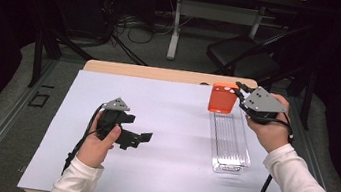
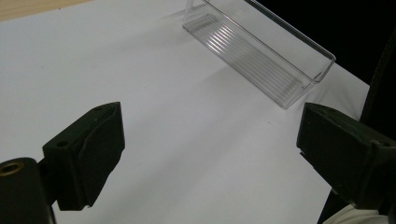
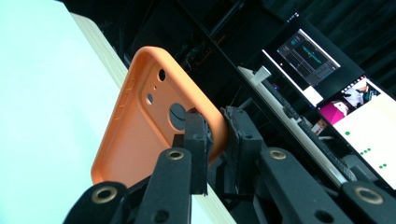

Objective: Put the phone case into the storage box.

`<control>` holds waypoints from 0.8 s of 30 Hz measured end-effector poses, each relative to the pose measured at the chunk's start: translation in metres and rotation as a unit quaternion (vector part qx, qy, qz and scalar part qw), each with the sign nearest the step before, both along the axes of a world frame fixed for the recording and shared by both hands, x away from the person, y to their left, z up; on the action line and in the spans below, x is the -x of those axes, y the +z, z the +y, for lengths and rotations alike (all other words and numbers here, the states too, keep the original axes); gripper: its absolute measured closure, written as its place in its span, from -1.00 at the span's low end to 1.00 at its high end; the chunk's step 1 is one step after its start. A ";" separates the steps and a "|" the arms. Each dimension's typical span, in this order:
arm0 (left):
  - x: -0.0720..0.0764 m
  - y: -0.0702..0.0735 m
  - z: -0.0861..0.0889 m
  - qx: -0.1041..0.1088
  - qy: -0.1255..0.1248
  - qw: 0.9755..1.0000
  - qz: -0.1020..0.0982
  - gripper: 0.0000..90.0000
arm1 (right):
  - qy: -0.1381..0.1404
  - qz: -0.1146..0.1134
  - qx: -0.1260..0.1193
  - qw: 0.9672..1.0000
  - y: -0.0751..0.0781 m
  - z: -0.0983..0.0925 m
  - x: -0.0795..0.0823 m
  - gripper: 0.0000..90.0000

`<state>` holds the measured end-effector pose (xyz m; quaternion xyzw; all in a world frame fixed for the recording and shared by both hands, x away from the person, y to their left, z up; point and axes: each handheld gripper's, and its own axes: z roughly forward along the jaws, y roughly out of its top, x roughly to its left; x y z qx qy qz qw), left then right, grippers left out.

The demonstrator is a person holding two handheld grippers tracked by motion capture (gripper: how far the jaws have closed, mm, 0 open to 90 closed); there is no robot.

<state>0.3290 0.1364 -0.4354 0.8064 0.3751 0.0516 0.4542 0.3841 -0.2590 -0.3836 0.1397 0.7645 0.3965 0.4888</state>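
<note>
In the high view, the right claw (image 1: 239, 93) holds an orange phone case (image 1: 222, 98) by its edge, lifted above the far end of a clear plastic tray (image 1: 230, 144) that lies on the white sheet of the tabletop (image 1: 164, 125). The case probably hangs there because it should go into this tray. The left claw (image 1: 138, 138) rests low over the sheet, well apart from the tray, and it carries nothing. In the left gripper view, the jaws stand wide with only bare sheet between them, and the tray (image 2: 261, 51) lies farther off. In the right gripper view, the jaws are narrow and pinch the rim of the case (image 3: 149, 126), so the case stays upright and tilted.
</note>
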 end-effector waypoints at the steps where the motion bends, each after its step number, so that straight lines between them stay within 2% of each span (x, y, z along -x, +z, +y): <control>1: 0.000 0.000 0.000 0.000 -0.001 1.000 0.000 -0.82 | -0.003 0.000 0.003 1.000 0.000 -0.001 -0.002 0.78; 7: 0.001 0.001 0.000 0.003 -0.001 1.000 -0.005 -0.82 | -0.011 -0.003 0.015 1.000 0.000 -0.005 -0.010 0.78; 12: 0.001 0.001 0.000 0.001 -0.005 1.000 -0.001 -0.82 | -0.021 -0.003 0.024 0.999 -0.004 -0.007 -0.018 0.78; 24: 0.001 0.001 0.002 0.001 -0.002 1.000 -0.004 -0.82 | -0.044 0.001 0.029 0.999 -0.013 -0.012 -0.033 0.78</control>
